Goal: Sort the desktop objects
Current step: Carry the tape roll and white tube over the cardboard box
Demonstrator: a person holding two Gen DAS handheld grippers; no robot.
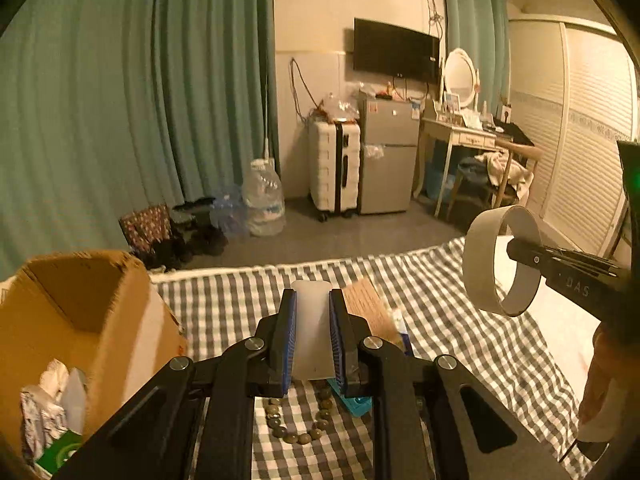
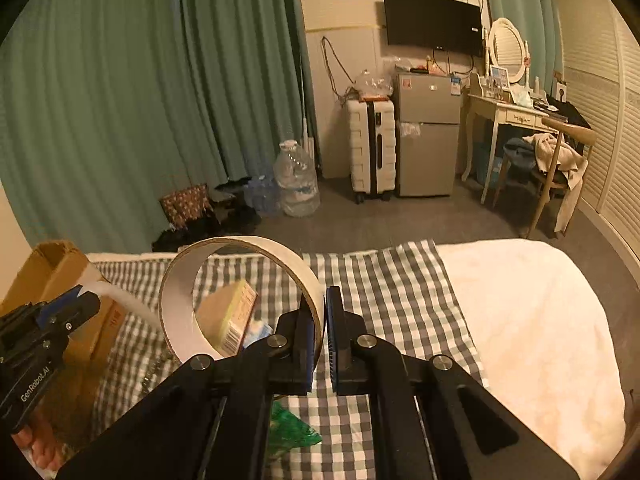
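My left gripper [image 1: 312, 300] is shut on a white translucent plastic bottle [image 1: 312, 332] and holds it above the checked cloth [image 1: 240, 304]. My right gripper [image 2: 325, 300] is shut on the rim of a large white tape roll [image 2: 224, 280] and holds it in the air; the roll also shows in the left wrist view [image 1: 502, 260]. An open cardboard box [image 1: 80, 312] with several items inside stands at the left. A bead bracelet [image 1: 296, 424] and a teal item [image 1: 356, 404] lie under the left gripper. A small yellow carton [image 2: 230, 316] lies on the cloth behind the roll.
A green wrapper [image 2: 292, 428] lies on the cloth below the right gripper. A white blanket [image 2: 532, 320] covers the bed to the right. Beyond the bed edge is floor with water jugs [image 2: 296, 184], a suitcase [image 2: 370, 148] and a fridge [image 2: 428, 136].
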